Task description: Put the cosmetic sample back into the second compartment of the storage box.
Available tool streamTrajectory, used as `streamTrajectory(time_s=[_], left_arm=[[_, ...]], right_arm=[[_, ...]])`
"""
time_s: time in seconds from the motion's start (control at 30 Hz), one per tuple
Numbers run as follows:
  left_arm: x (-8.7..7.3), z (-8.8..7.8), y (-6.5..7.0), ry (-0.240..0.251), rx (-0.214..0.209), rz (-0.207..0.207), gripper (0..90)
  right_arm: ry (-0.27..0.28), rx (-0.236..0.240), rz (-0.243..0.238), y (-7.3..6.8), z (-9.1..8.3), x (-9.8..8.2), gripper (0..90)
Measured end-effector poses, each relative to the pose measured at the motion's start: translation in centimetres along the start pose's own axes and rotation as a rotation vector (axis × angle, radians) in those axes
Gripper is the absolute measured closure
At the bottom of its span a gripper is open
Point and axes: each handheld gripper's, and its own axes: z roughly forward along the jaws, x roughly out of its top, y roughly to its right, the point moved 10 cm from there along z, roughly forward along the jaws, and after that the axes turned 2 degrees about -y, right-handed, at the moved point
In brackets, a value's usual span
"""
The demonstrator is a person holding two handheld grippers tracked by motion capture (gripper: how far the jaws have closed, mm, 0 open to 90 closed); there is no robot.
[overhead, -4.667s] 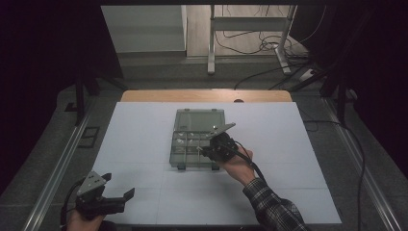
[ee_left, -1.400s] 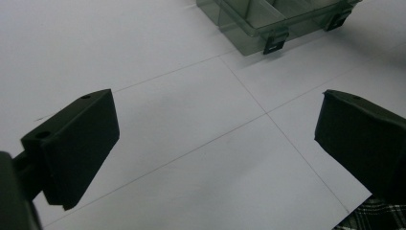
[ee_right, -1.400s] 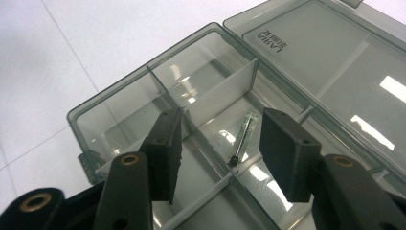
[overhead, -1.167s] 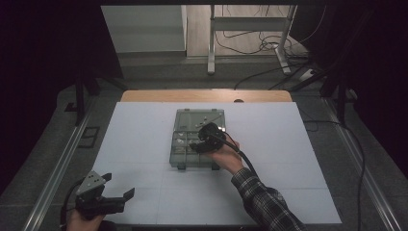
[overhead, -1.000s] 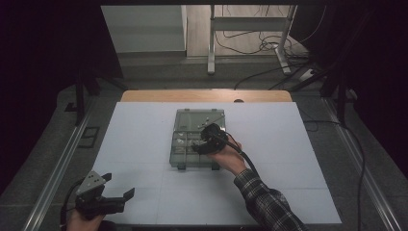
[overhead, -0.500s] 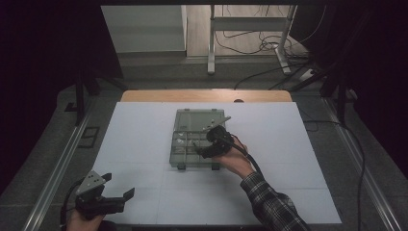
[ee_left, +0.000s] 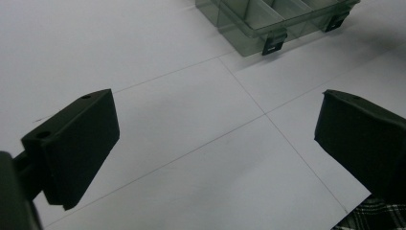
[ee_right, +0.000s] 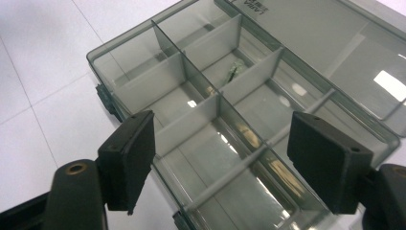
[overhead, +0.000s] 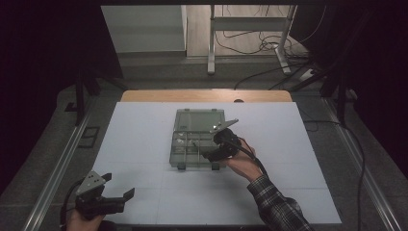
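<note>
Trouble could come from the right gripper, jaws wide and empty above the open compartment box at mid-table: a low dip might snag a divider and shove the light box. Left gripper, also wide open and empty, hovers near the table's front edge, well apart.

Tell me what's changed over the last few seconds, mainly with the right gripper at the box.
The right gripper swung over the compartment box, then drew back toward its near right edge, jaws open and empty. The box, its lid laid open, hasn't moved, and the left gripper stays open at the near left corner.
</note>
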Motion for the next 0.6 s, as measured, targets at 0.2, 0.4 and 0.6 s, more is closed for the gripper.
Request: streamTrajectory(time_s=[0.2,0.4,0.6], left_arm=[[0.0,0.0,0.0,0.0,-0.001,0.0,2.0],[0.0,-0.1,0.0,0.005,-0.003,-0.004,1.9],[0.0,0.0,0.0,0.005,-0.004,-0.004,1.9]], right_arm=[[0.002,-0.004,0.01,0.2,-0.8,-0.5,22.4],[0.001,0.003,0.023,0.4,-1.4,-1.1,20.4],[0.008,0.009,0.044,0.5,-2.1,-1.6,19.3]])
